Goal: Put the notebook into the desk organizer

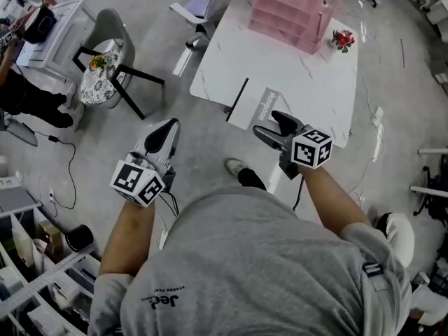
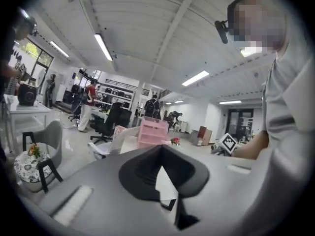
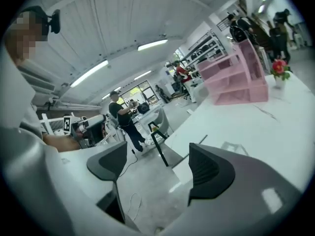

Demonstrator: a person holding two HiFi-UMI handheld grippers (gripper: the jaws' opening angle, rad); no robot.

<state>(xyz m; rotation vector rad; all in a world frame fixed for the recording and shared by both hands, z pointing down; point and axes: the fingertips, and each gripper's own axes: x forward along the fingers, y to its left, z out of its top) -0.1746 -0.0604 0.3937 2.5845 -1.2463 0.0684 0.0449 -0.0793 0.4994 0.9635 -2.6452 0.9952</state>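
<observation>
Though blurred, notebook [image 1: 255,108] cover lettering.

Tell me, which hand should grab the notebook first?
The right one, probably. The right gripper hovers just by the notebook at the table's near edge, fingers apart and ready. The left gripper is off to the side over the floor, fingers together.

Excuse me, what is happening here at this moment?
A person stands before a white table, a hand-held gripper in each hand. The left hand-held gripper is shut and empty; the right hand-held gripper is open and empty. The notebook lies untouched at the table's near edge; the pink desk organizer stands at its far end.
</observation>
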